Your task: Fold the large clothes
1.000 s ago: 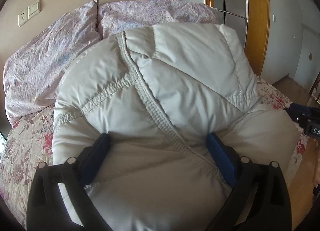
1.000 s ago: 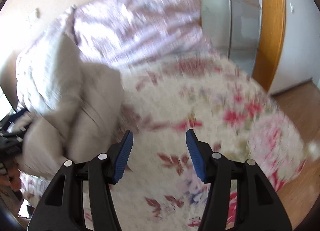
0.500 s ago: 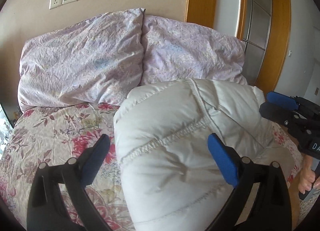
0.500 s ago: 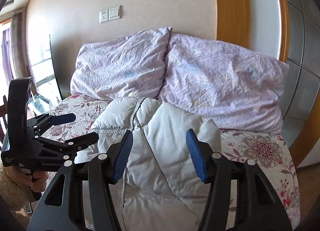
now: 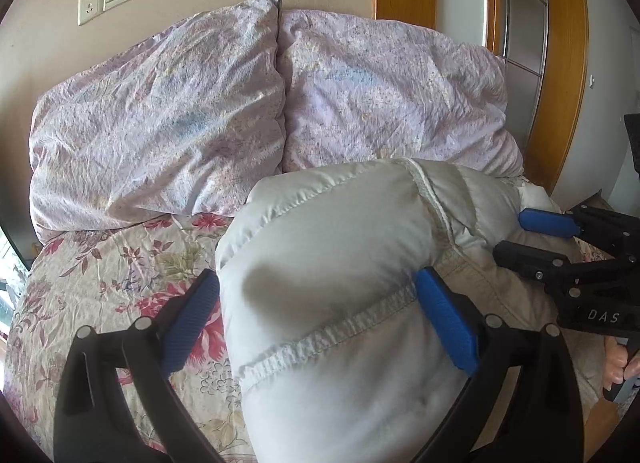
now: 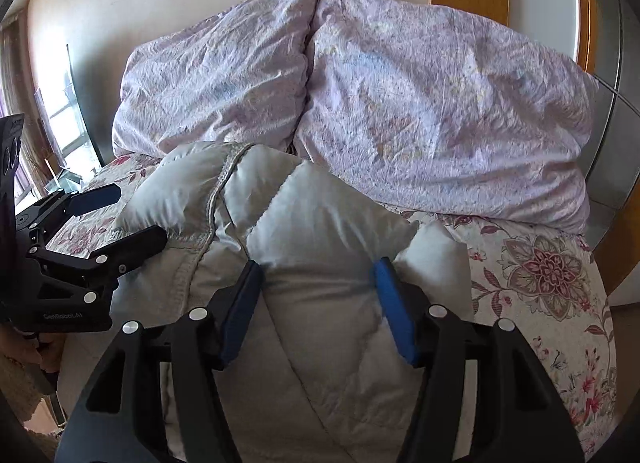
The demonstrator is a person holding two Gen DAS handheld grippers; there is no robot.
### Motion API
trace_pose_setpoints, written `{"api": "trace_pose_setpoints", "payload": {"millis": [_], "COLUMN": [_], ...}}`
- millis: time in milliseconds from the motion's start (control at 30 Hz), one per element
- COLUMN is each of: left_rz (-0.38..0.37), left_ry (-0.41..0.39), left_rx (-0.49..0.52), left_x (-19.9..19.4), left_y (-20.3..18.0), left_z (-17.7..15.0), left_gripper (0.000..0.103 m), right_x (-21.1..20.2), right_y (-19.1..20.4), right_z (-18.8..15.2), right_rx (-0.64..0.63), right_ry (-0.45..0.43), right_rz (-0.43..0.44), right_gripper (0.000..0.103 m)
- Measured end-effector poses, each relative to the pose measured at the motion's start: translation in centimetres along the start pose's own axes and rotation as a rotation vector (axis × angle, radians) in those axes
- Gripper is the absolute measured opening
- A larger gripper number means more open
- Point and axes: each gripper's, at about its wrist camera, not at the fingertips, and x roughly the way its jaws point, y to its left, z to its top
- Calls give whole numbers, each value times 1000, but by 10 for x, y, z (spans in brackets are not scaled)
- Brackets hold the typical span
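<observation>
Puffy white jacket (image 5: 340, 283) is seen bundled thick at the bed's (image 5: 100, 263) head end below the pillows (image 5: 160, 115), straddled by both wide-set hand-held grippers, left (image 5: 316, 315) and right (image 6: 316, 303), so flattening and tidying are judged outstanding.

My wrist views cut the puffy jacket (image 5: 340, 303) off at the bottom edge; it hides the bedspread (image 5: 120, 263) beneath and the pillows' (image 6: 440, 103) lower edge.
</observation>
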Motion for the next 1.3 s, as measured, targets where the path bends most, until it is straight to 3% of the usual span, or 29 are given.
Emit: {"api": "trace_pose_setpoints", "payload": {"millis": [467,1300], "left_rz": [53,51], "left_ry": [48,81], "left_rx": [57,13], "left_x": [38,75], "left_y": [-22,-17], "left_z": [-9,-18], "left_gripper": [101,101], "right_x": [42,79], "right_y": [-25,-37], "right_z": [-17,-19], "right_rx": [83,121], "right_ry": [-27,29], "right_rz": [61,102], "right_gripper": [67,68]}}
